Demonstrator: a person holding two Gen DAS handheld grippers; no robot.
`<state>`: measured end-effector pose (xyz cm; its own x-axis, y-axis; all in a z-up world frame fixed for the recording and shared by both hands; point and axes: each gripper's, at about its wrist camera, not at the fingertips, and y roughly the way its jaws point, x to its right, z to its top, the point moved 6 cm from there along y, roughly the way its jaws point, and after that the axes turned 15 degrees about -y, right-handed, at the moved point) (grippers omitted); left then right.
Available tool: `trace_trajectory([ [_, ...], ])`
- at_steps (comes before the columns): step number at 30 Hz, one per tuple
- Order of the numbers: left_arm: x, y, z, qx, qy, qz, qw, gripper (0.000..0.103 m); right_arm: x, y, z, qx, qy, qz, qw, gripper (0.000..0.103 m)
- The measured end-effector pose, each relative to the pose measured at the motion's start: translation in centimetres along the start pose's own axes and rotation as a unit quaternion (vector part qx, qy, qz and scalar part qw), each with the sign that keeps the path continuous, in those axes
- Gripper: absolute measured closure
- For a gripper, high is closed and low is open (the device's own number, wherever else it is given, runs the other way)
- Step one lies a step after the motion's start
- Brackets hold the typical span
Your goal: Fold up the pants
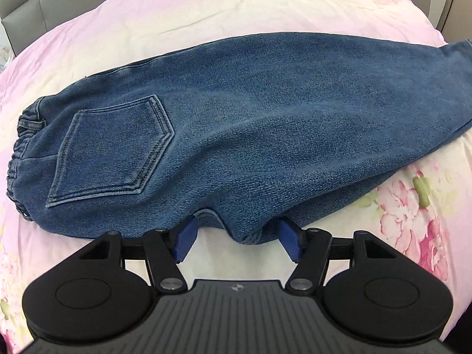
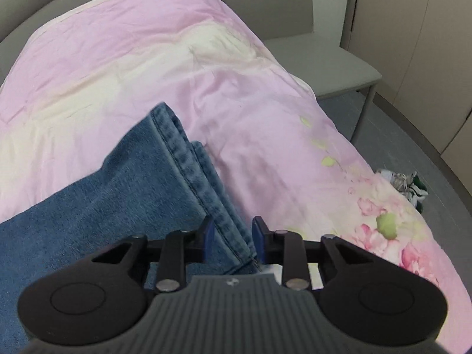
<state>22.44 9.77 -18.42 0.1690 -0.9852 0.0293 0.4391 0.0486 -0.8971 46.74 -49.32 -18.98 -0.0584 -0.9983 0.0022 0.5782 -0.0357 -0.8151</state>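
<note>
From the left wrist we see the pants (image 1: 236, 124) lying lengthwise across the pink bed cover (image 1: 206, 8), already doubled leg on leg, and our left tongs (image 1: 236, 236) stand spread around the crotch bulge at the near edge of the pants without pinching it; we should take the whole bulge in before closing. From the right wrist, the right tongs (image 2: 231, 236) sit narrowed around the hem (image 2: 188, 159) corner of the pants, though we cannot tell if they grip; we judge both layers must be caught.
</note>
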Motion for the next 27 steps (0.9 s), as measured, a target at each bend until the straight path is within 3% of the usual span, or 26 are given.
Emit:
trace_trajectory([
  [3,0.2,0.6,-0.3,-0.001,0.002,-0.001,1.0000,0.030,0.5,0.7,-1.9,-0.014,0.038,0.039,0.998,0.077],
  [7,0.3,0.8,-0.3,0.000,0.007,0.003,1.0000,0.030,0.5,3.0,-3.5,-0.022,0.090,0.055,0.994,0.077],
  [10,0.3,0.8,0.1,0.001,0.005,0.002,1.0000,0.030,0.8,4.9,-3.9,-0.023,0.145,0.063,0.987,0.071],
  [12,0.1,0.7,0.1,0.002,0.003,0.001,1.0000,0.030,0.7,4.8,-3.9,-0.020,0.160,0.053,0.985,0.074],
  [13,0.1,0.5,0.1,0.005,0.004,0.001,1.0000,0.031,0.4,4.3,-3.7,-0.019,0.147,0.041,0.988,0.082],
  [14,0.1,0.4,0.2,0.010,0.005,0.002,0.9999,0.034,0.1,3.7,-3.4,-0.018,0.128,0.028,0.991,0.098],
  [15,0.2,0.2,0.2,0.015,0.006,0.002,0.9999,0.036,-0.2,2.6,-3.1,-0.009,0.113,0.033,0.993,0.103],
  [18,0.3,-0.6,0.4,0.028,0.010,0.003,0.9995,0.044,-0.5,-1.4,-1.2,0.042,0.077,0.026,0.996,0.103],
  [21,0.6,-0.9,0.5,0.036,0.006,0.005,0.9993,0.060,0.1,-4.4,0.7,0.066,0.056,0.008,0.996,0.103],
  [23,0.6,-1.0,0.6,0.037,-0.018,0.002,0.9991,0.074,0.9,-5.0,1.1,0.060,0.055,0.008,0.997,0.103],
  [27,0.5,-2.5,0.6,0.043,-0.026,0.013,0.9986,0.084,0.9,-4.1,-0.6,0.024,0.077,0.049,0.996,0.101],
])
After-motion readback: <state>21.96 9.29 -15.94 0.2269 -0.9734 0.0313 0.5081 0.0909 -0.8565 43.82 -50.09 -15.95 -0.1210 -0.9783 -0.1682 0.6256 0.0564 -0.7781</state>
